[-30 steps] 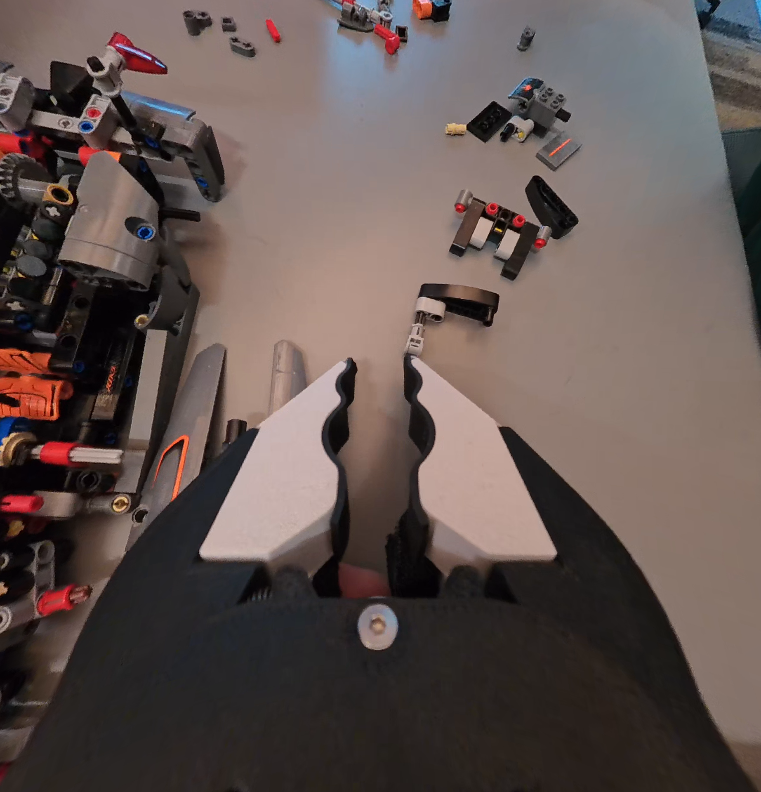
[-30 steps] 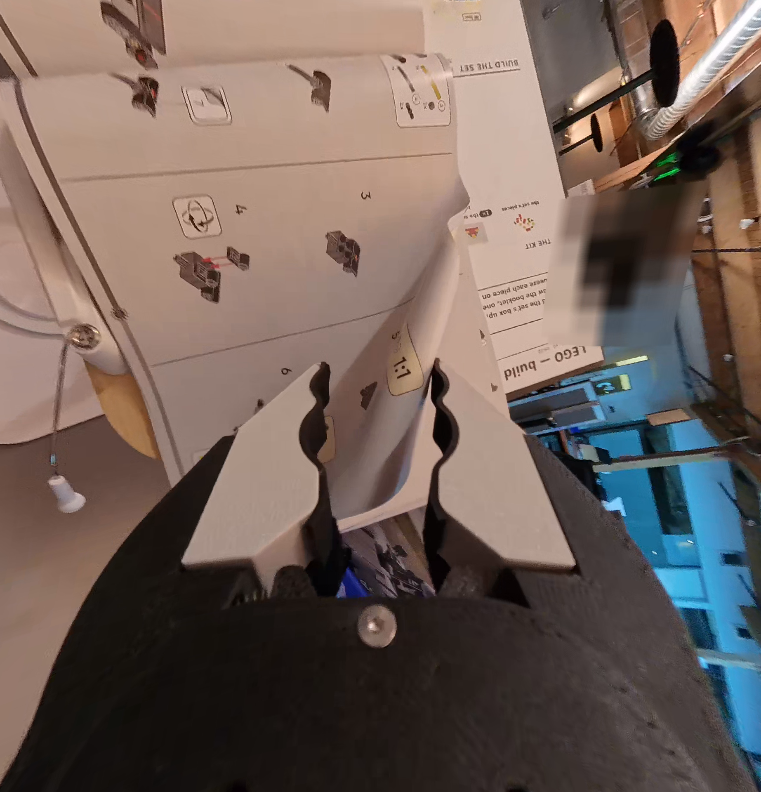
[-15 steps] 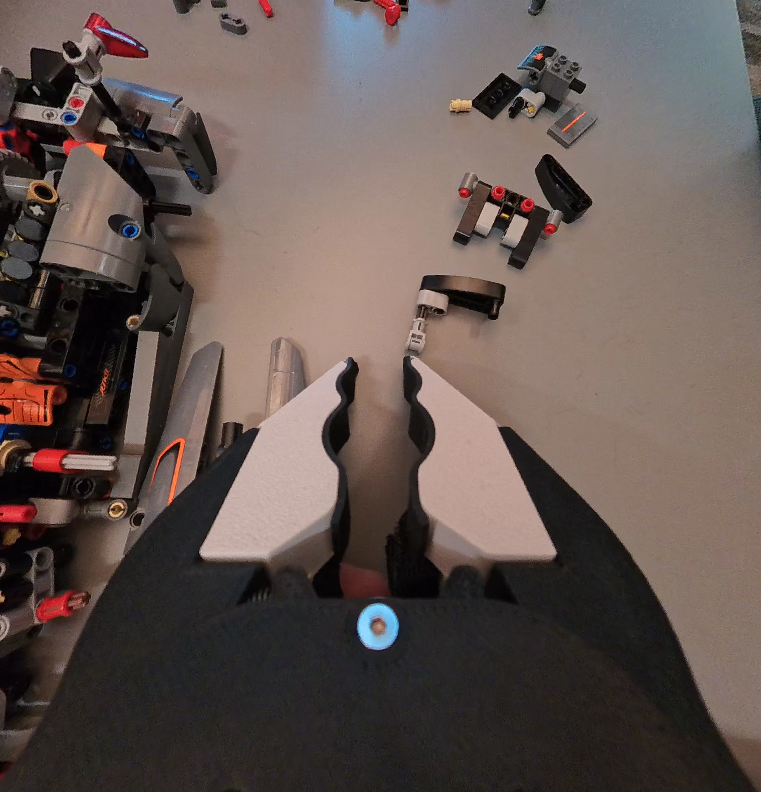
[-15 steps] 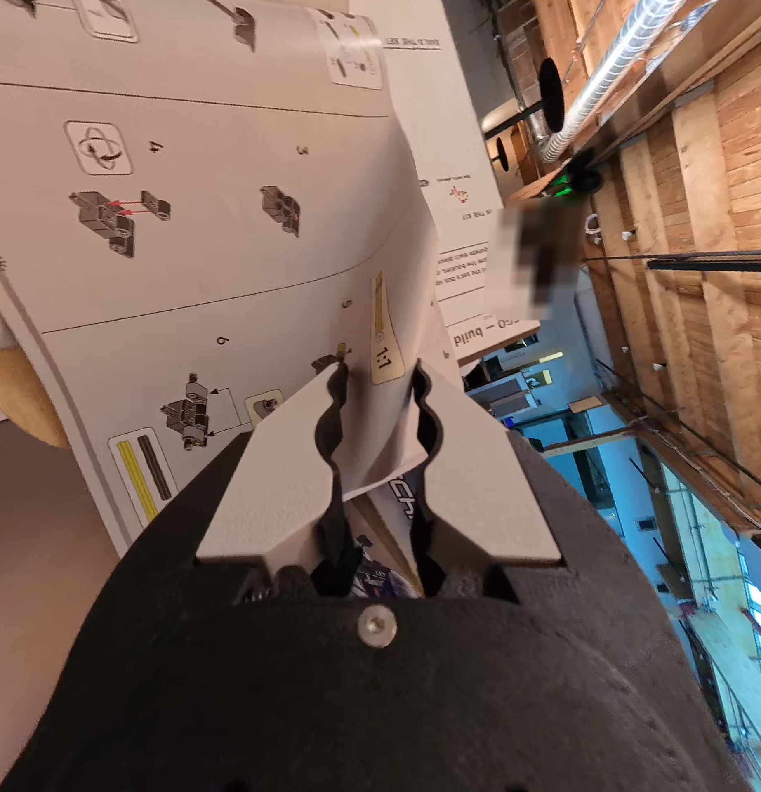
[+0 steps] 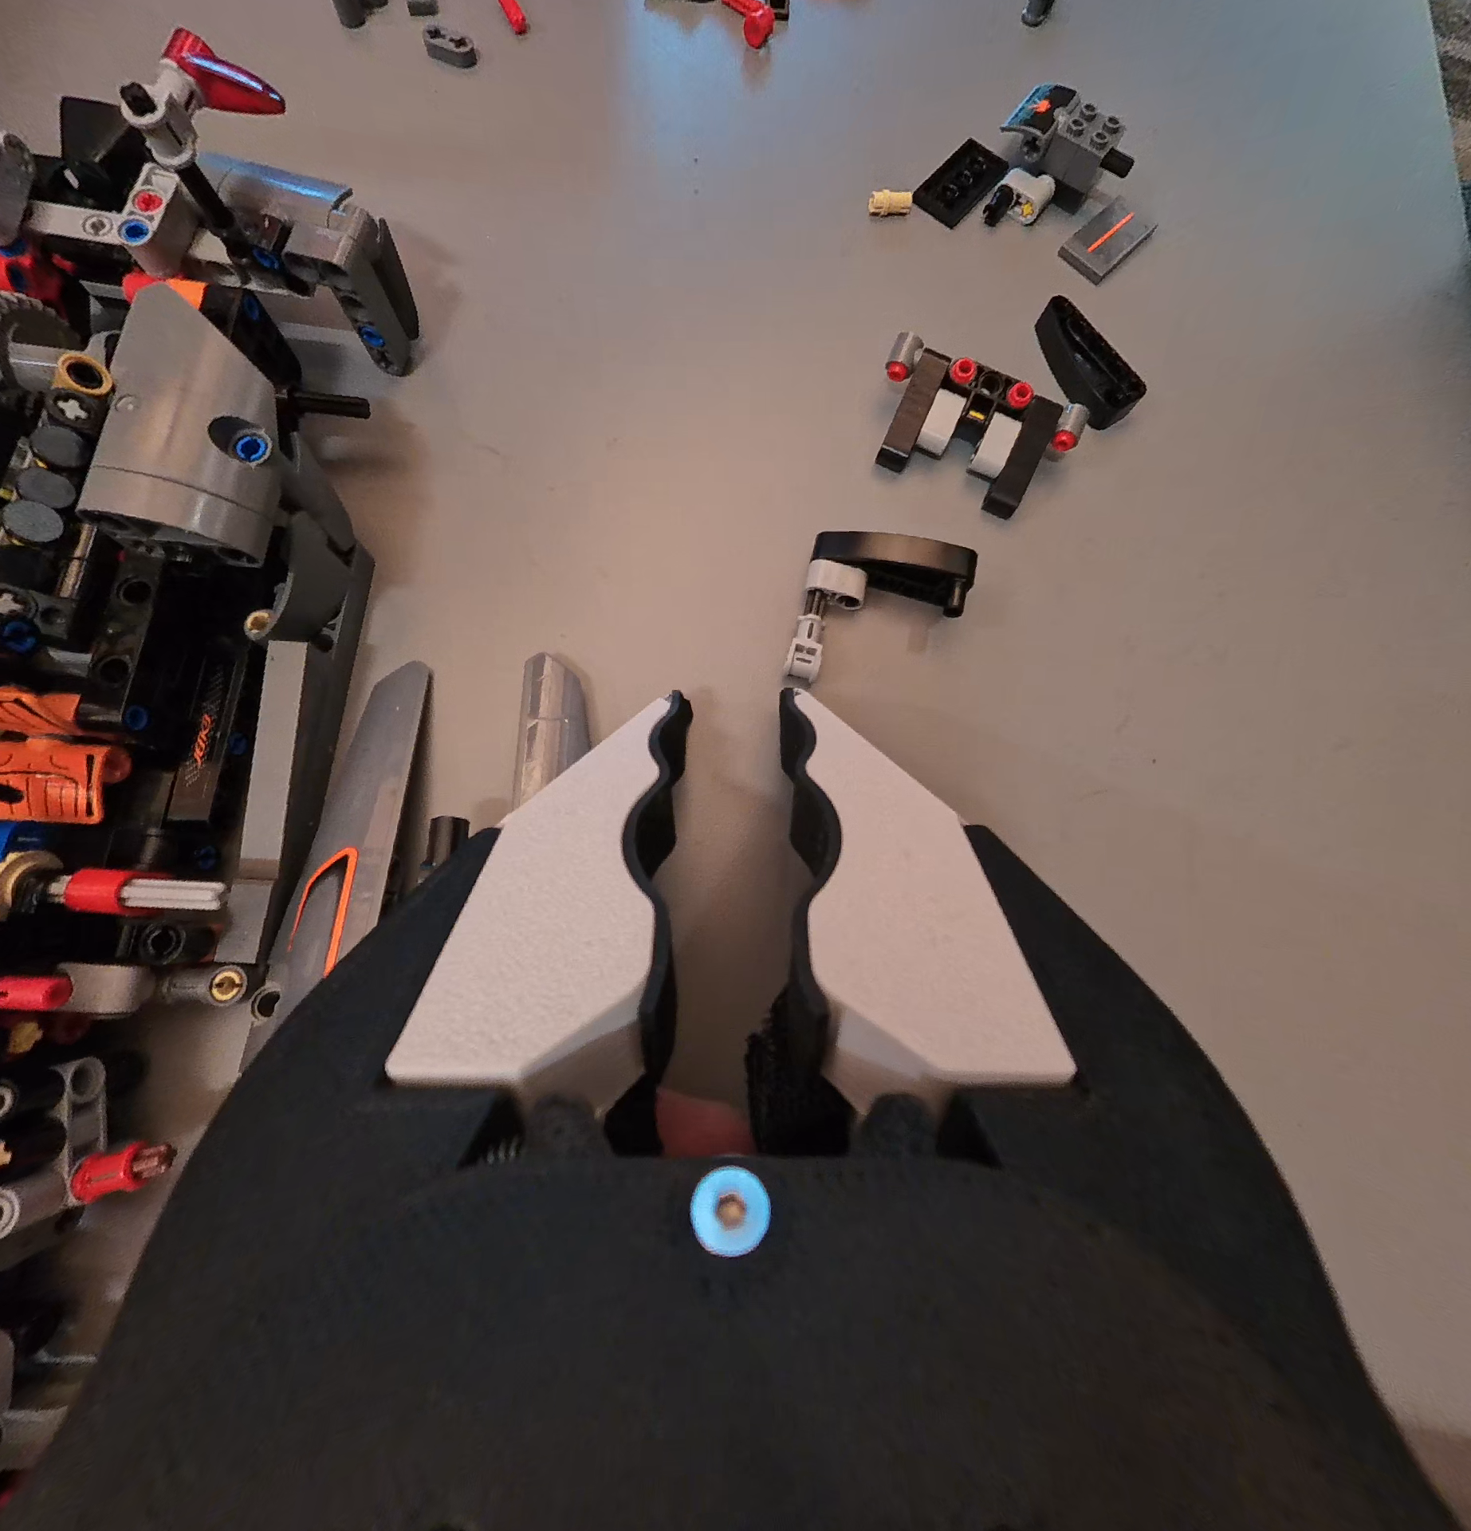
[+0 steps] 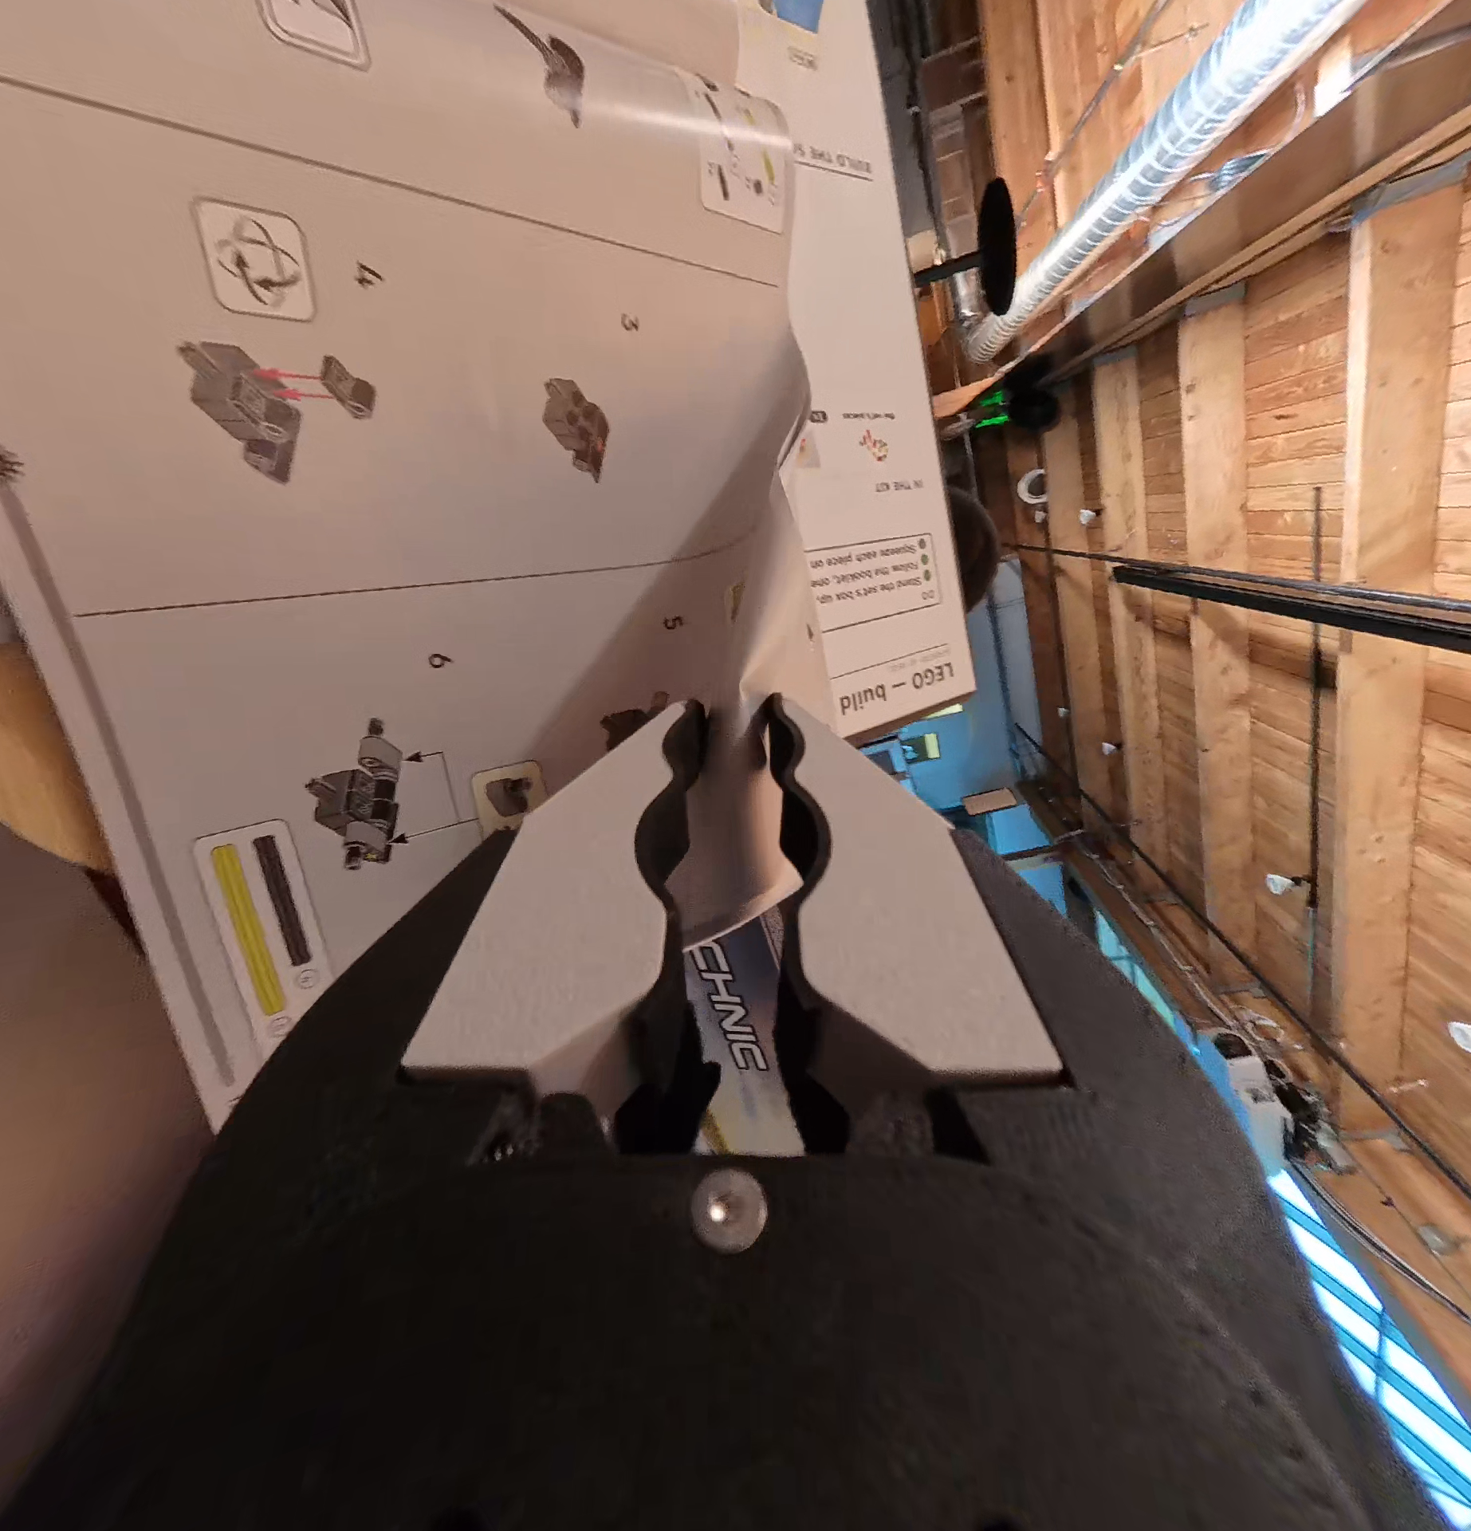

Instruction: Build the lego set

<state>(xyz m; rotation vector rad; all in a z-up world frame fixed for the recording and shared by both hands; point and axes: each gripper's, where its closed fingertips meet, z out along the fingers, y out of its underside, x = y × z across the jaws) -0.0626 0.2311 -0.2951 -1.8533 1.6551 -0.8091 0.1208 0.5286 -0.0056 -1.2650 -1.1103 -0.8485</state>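
In the left wrist view my left gripper (image 5: 734, 702) hangs open and empty over the grey table (image 5: 632, 373). Just beyond its right fingertip lies a black curved beam with a light grey connector and axle (image 5: 881, 576). A large part-built model (image 5: 135, 497) in grey, black and orange fills the left side. In the right wrist view my right gripper (image 6: 732, 712) is shut on a bent page of the instruction booklet (image 6: 384, 414), which is lifted up in front of the camera.
A black and grey sub-assembly with red pins (image 5: 976, 418) and a black curved piece (image 5: 1088, 360) lie further out on the right. A small cluster of grey and black pieces (image 5: 1038, 174) sits near the table's right edge. Two silver panels (image 5: 549, 725) lie by my left finger. My hands' fingertips stand some 45 cm from each other.
My right gripper has closed from a wide gap onto the booklet page and tilted upward toward the wooden ceiling. My left gripper has drifted slightly forward over the table, still open.
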